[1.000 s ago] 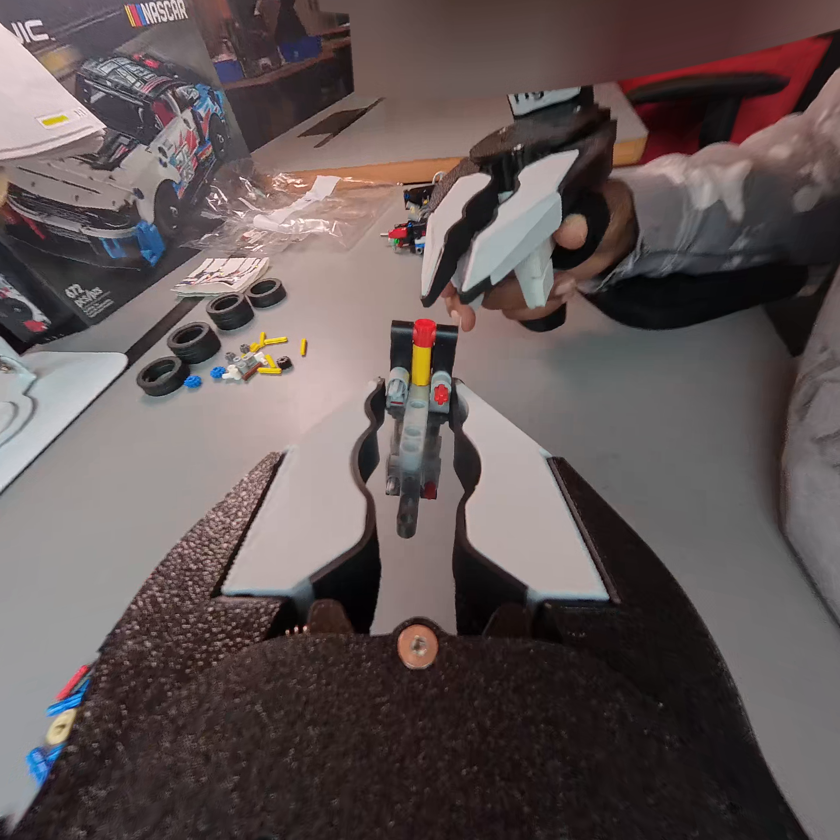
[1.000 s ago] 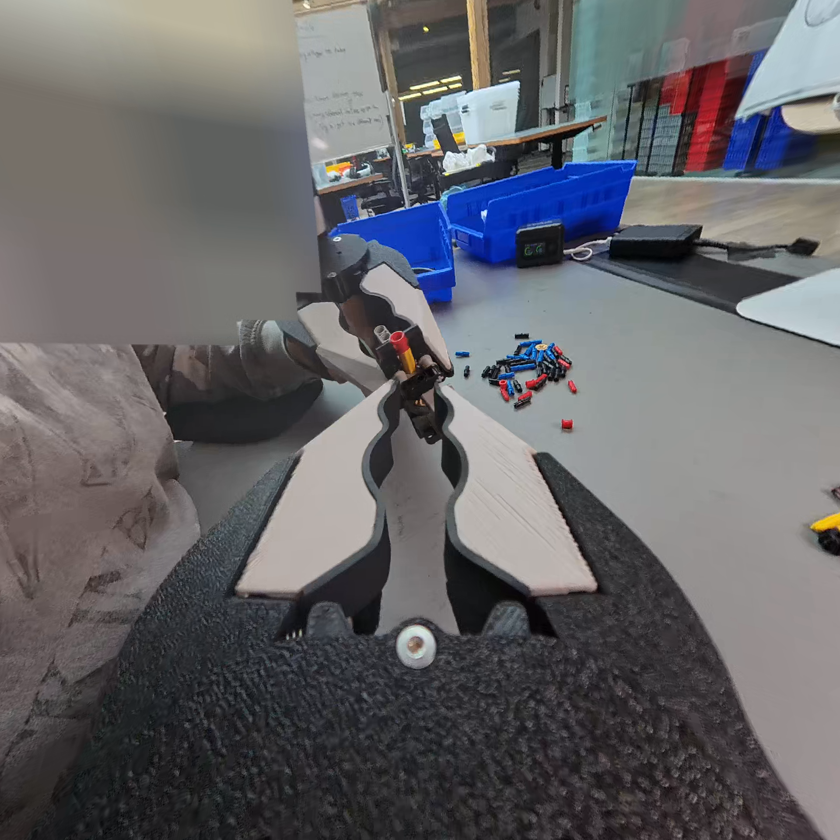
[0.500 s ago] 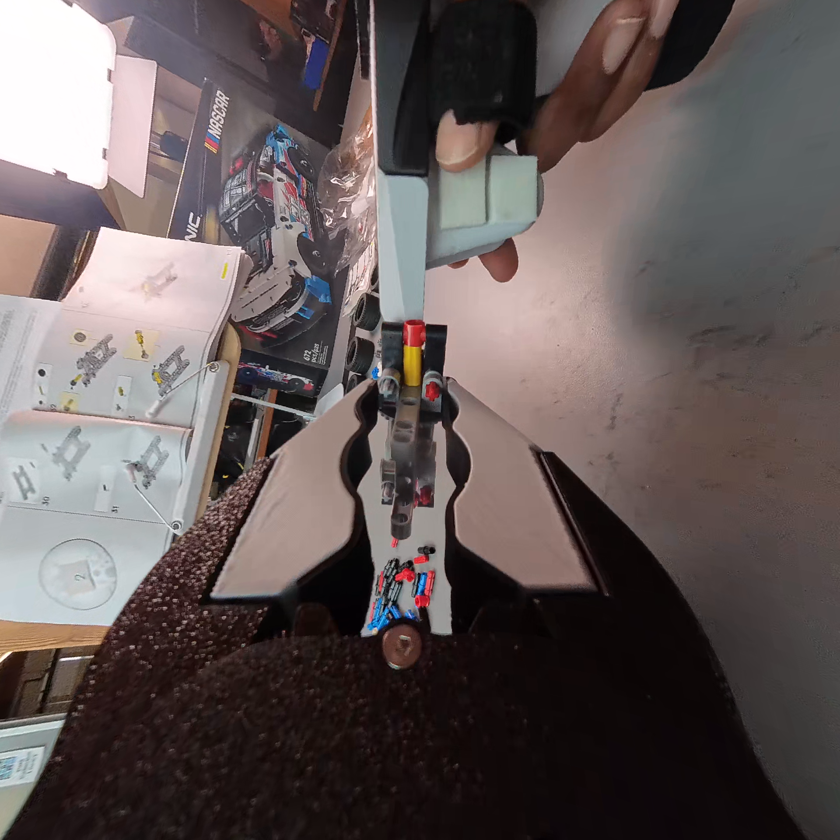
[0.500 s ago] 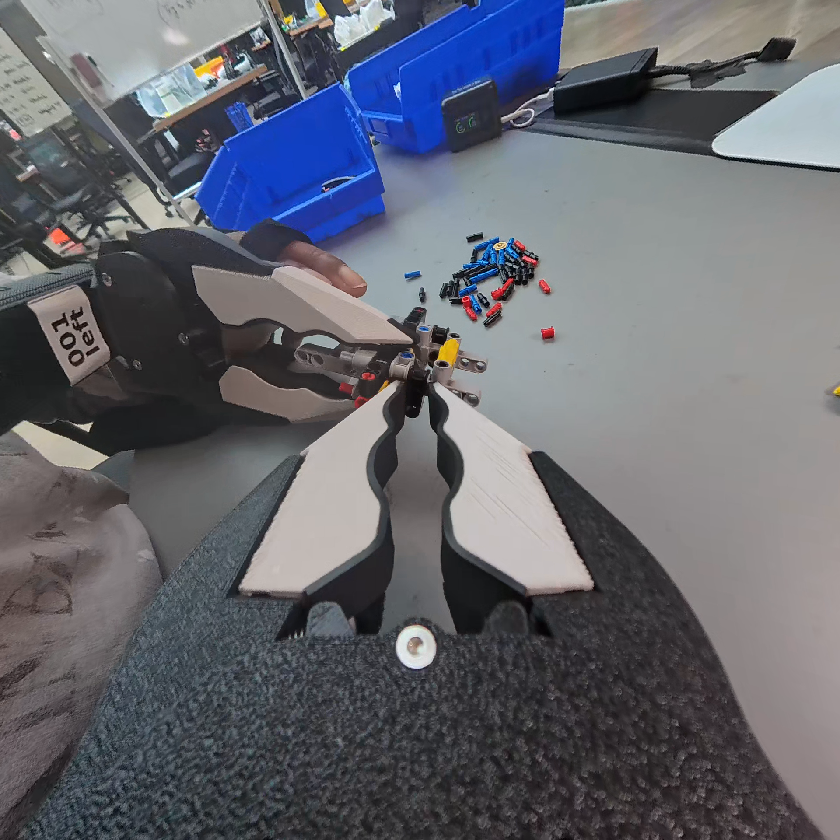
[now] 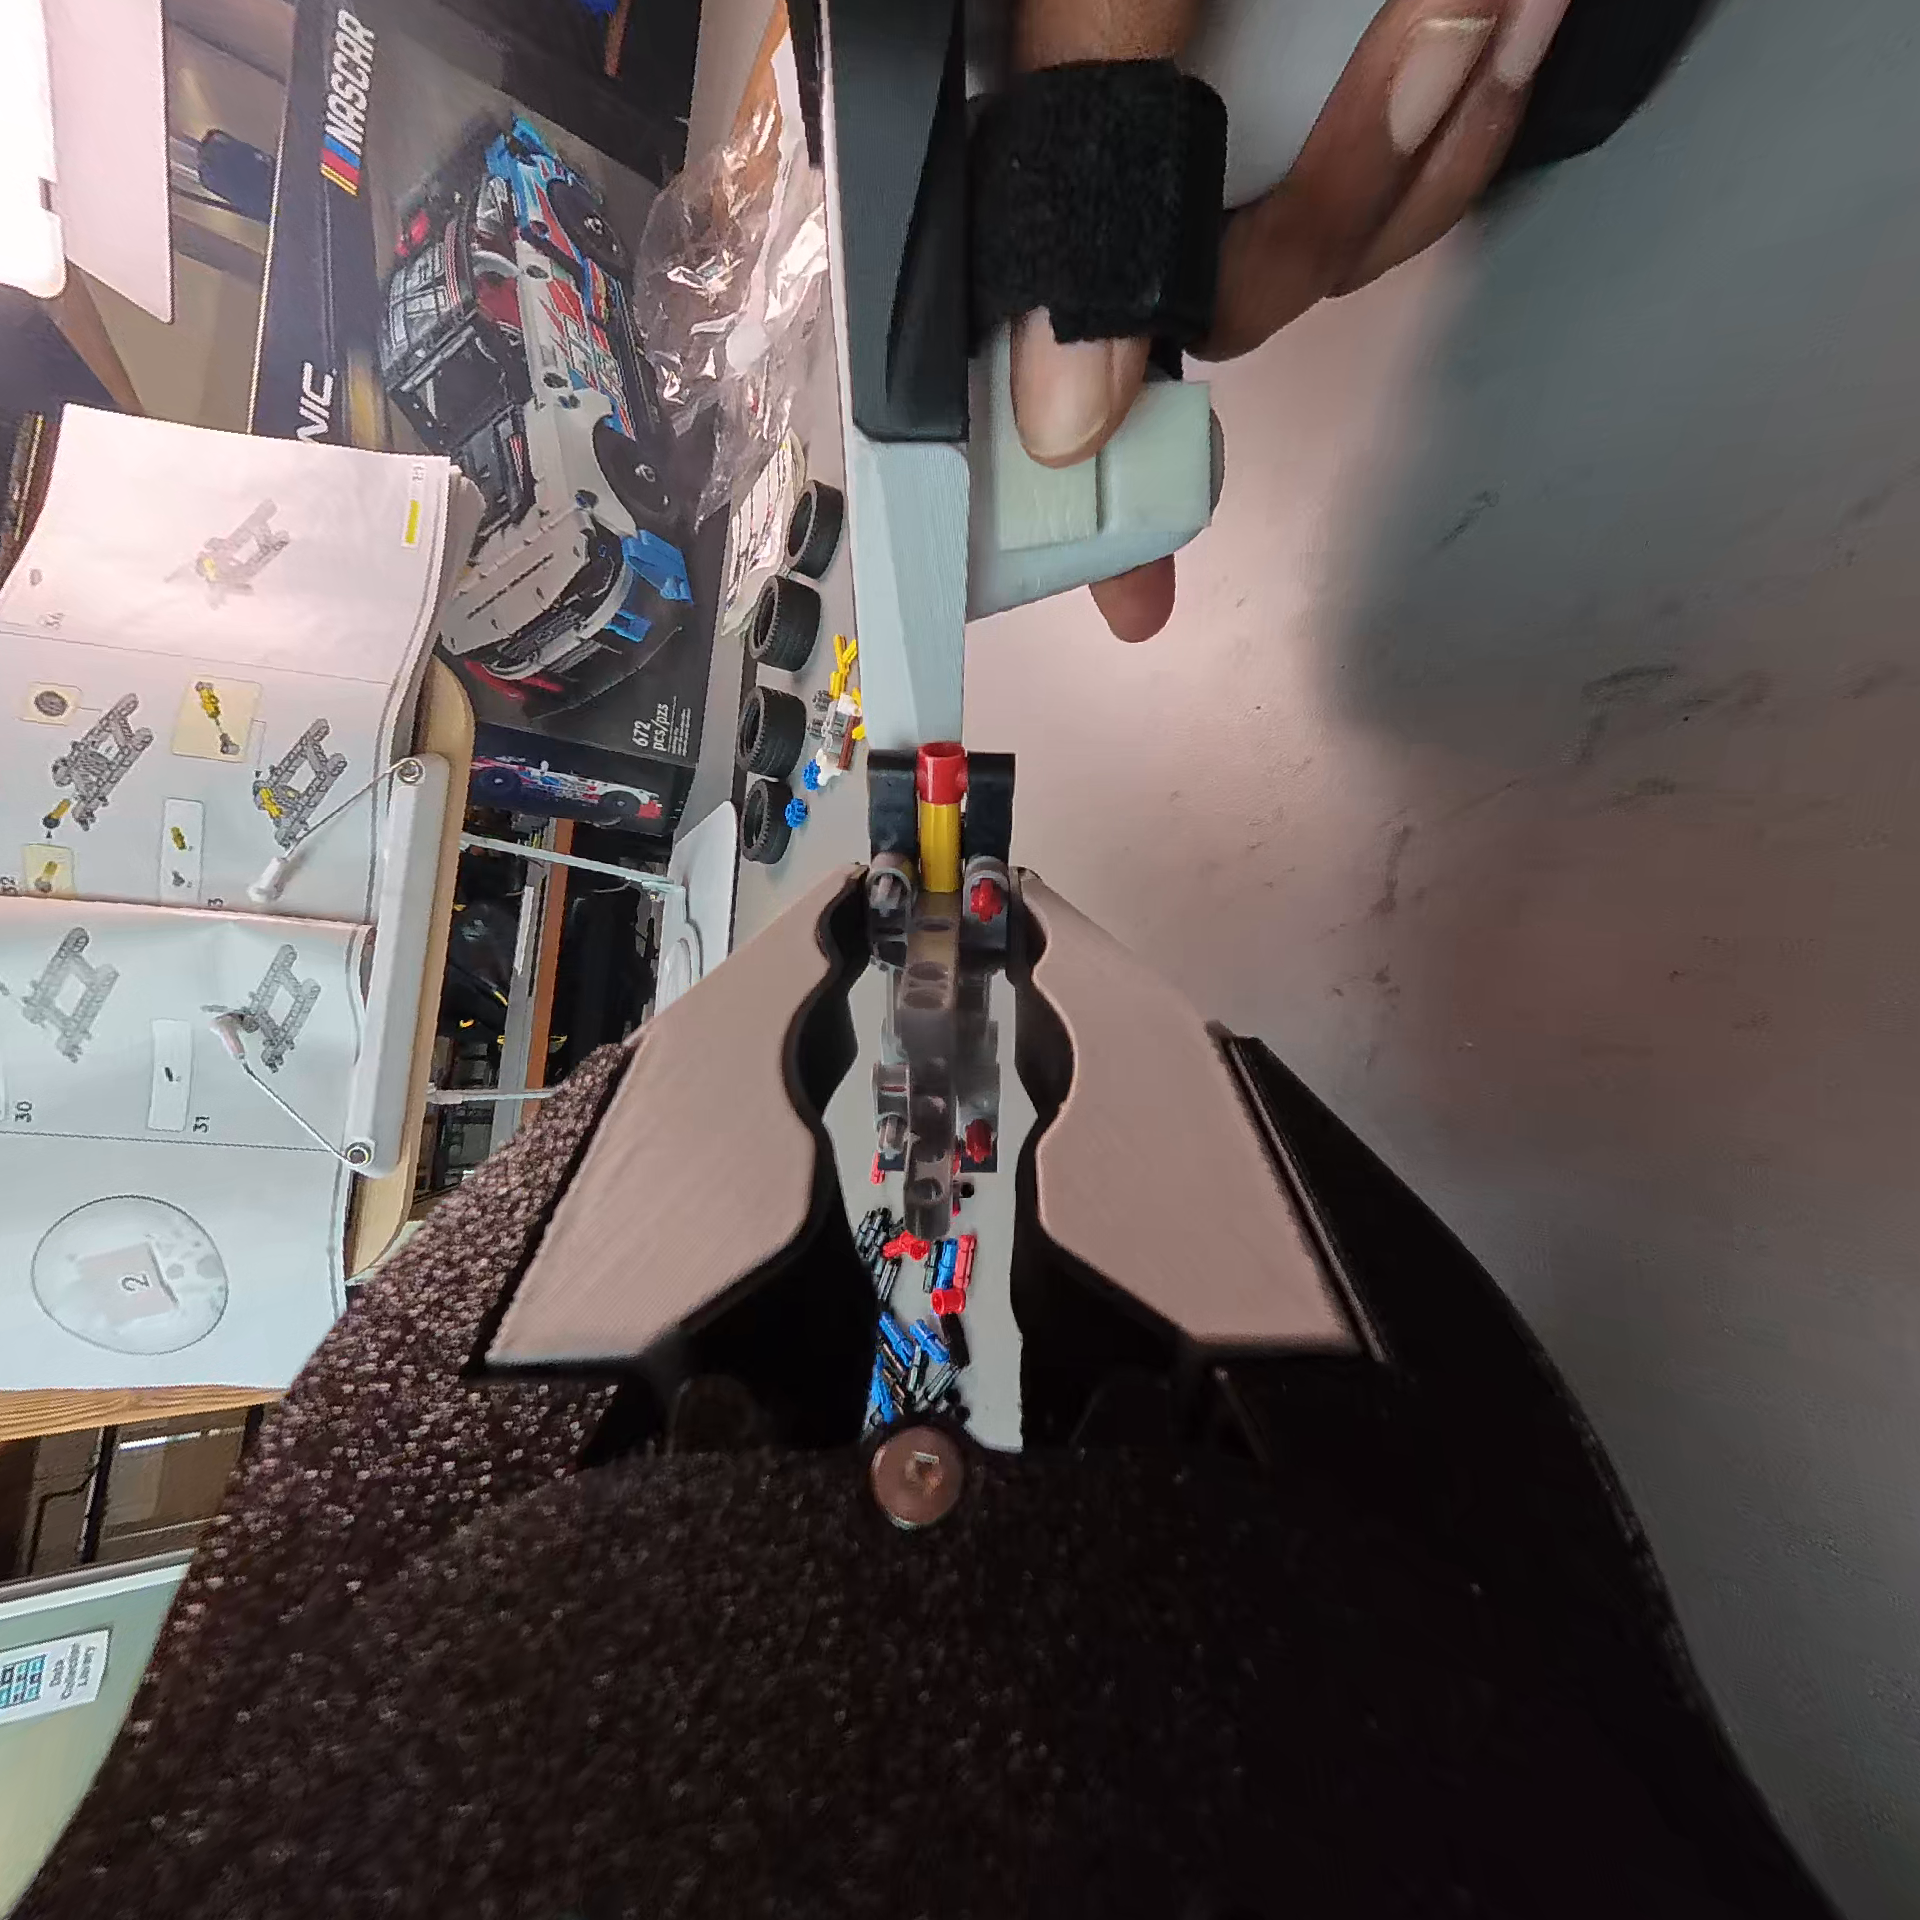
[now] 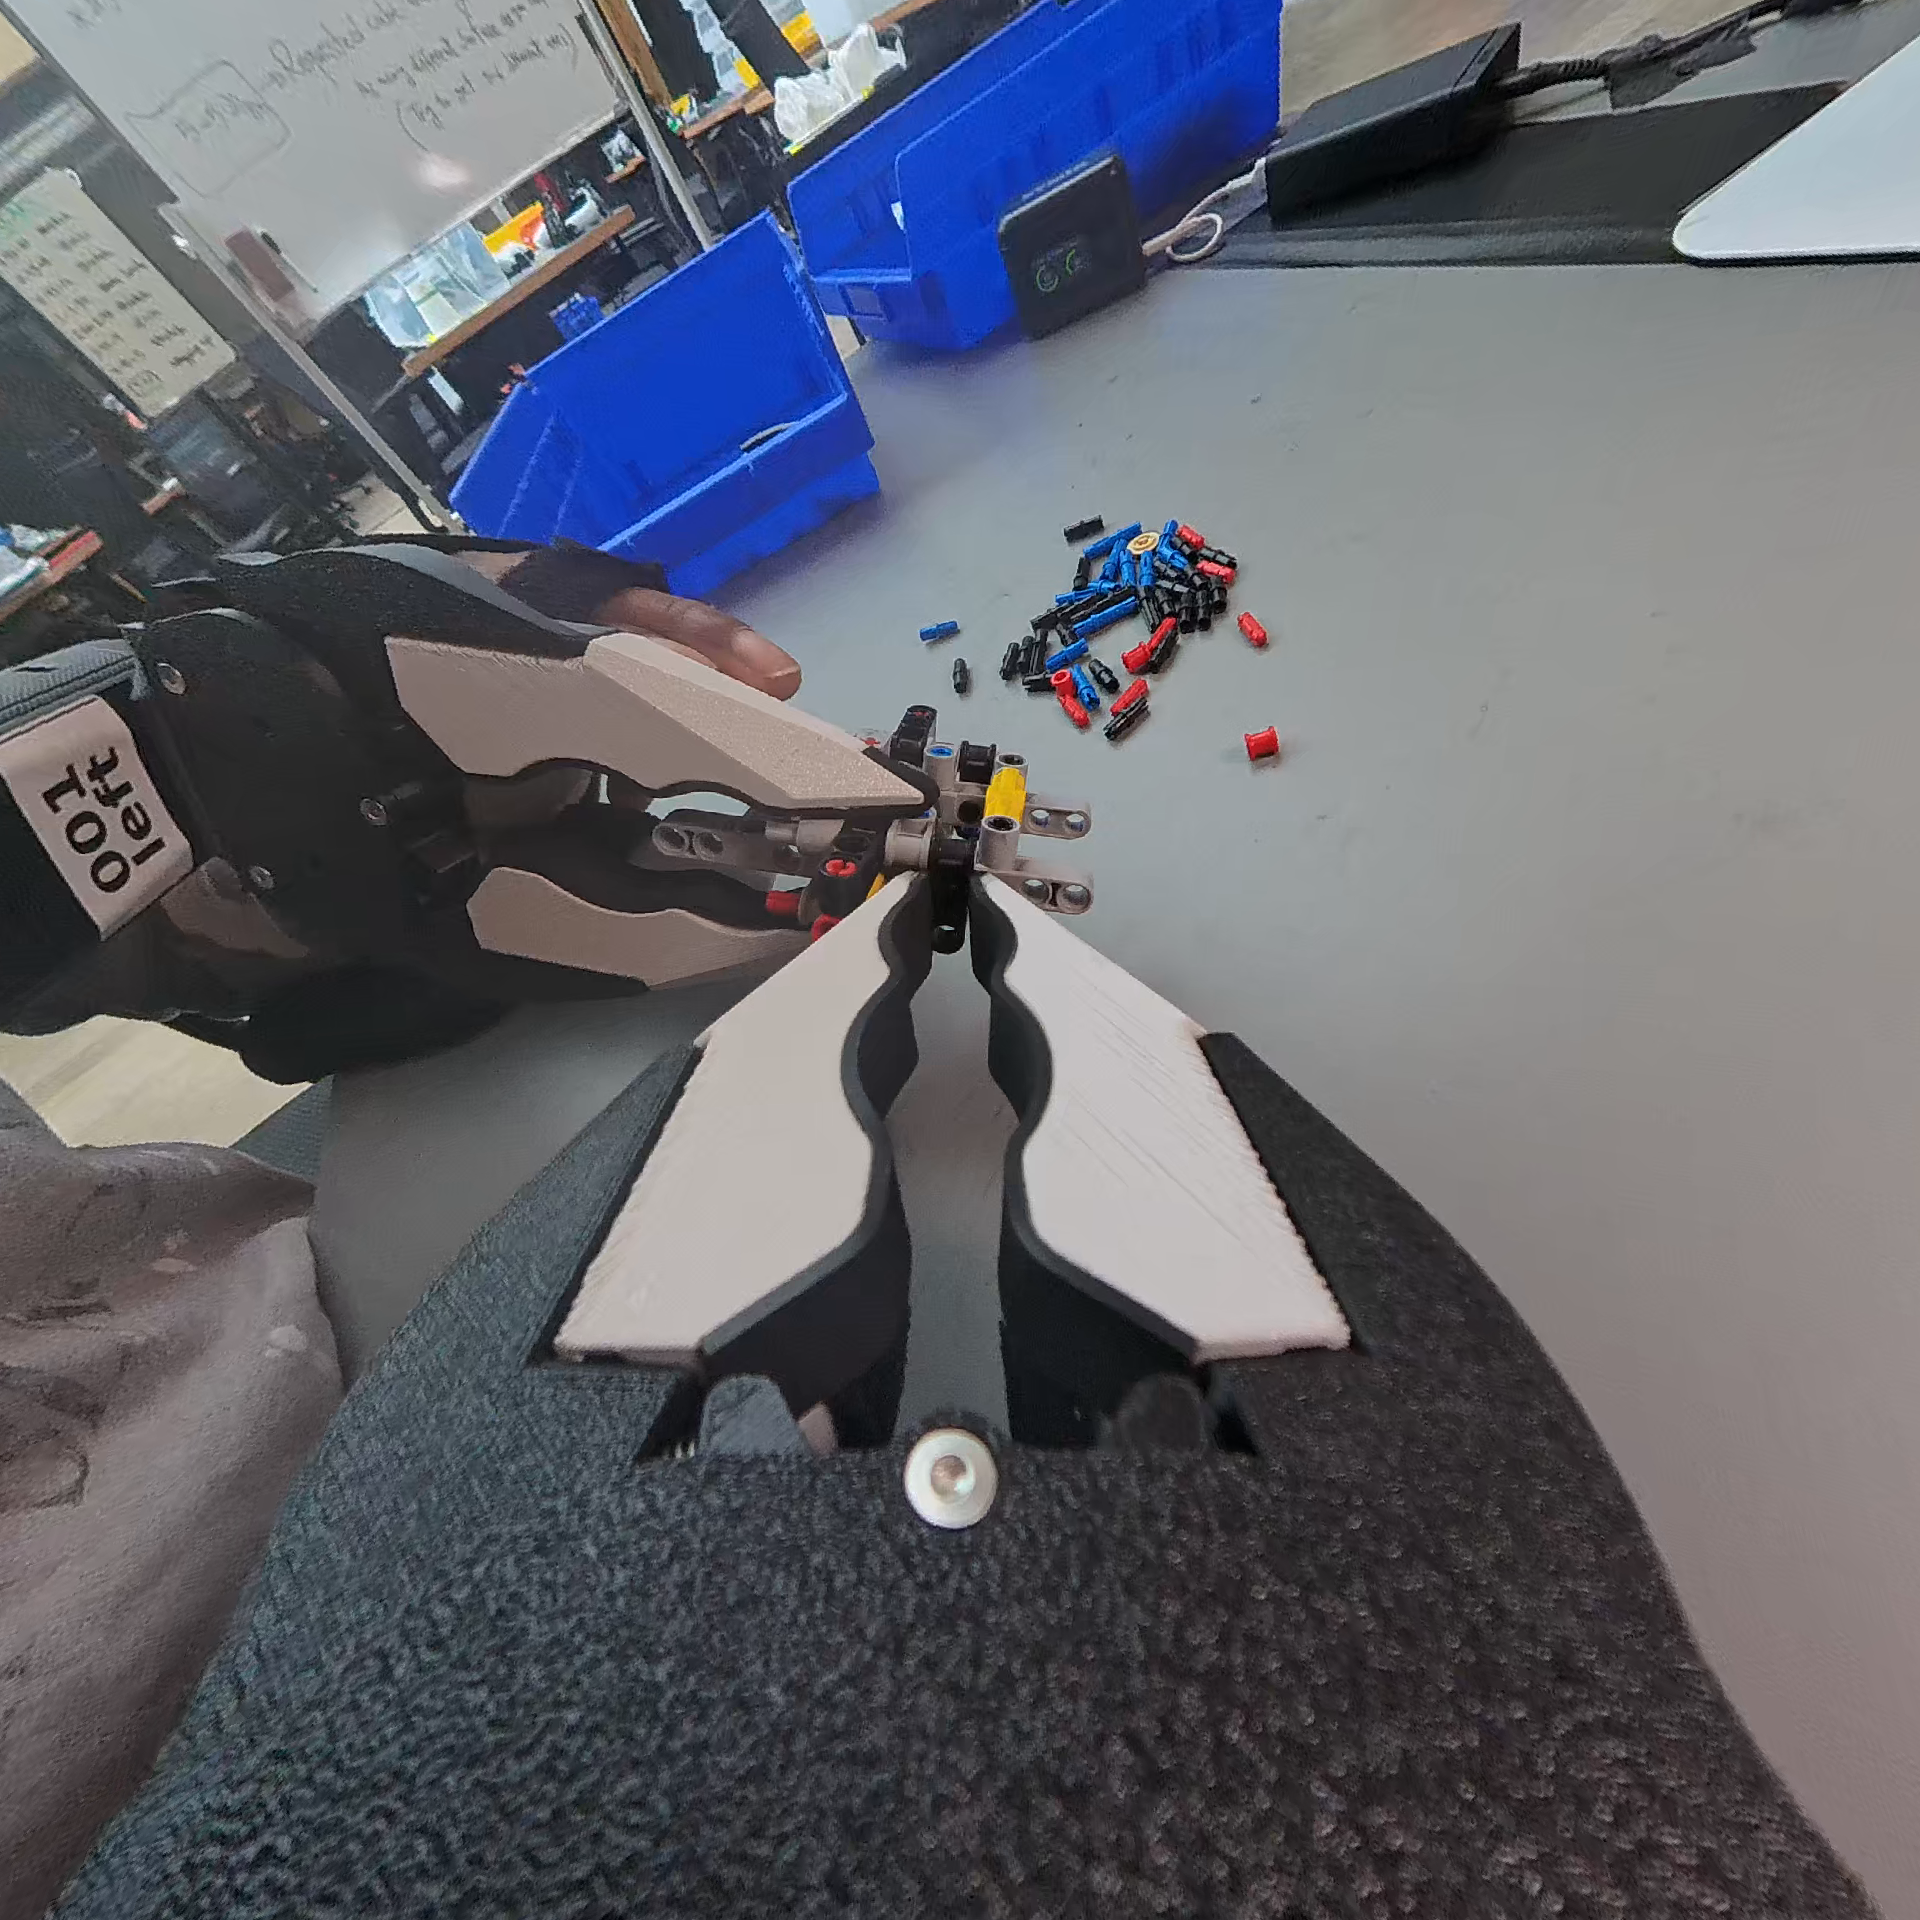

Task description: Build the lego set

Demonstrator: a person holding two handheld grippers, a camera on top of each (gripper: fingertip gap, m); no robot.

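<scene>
Fingers (image 5: 1122,1039) of left gripper (image 5: 940,883) clamped on grey assembly (image 5: 940,997), held above worktop (image 5: 1558,935). Right gripper (image 6: 948,896) pinches the assembly's black end piece (image 6: 943,914) at its tips, fingers (image 6: 1122,1132) nearly closed. Loose pins (image 6: 1127,613) lie beyond the right fingertips; tyres (image 5: 779,717) left of the left fingers.

We are in a shared workshop or lab. Behind the grey worktable (image 6: 1558,623) stand blue parts bins (image 6: 675,416); beyond those bins we see a written-on whiteboard (image 6: 312,114) and more cluttered benches (image 6: 520,281). On the worktable lies an open instruction booklet (image 5: 187,831).
</scene>
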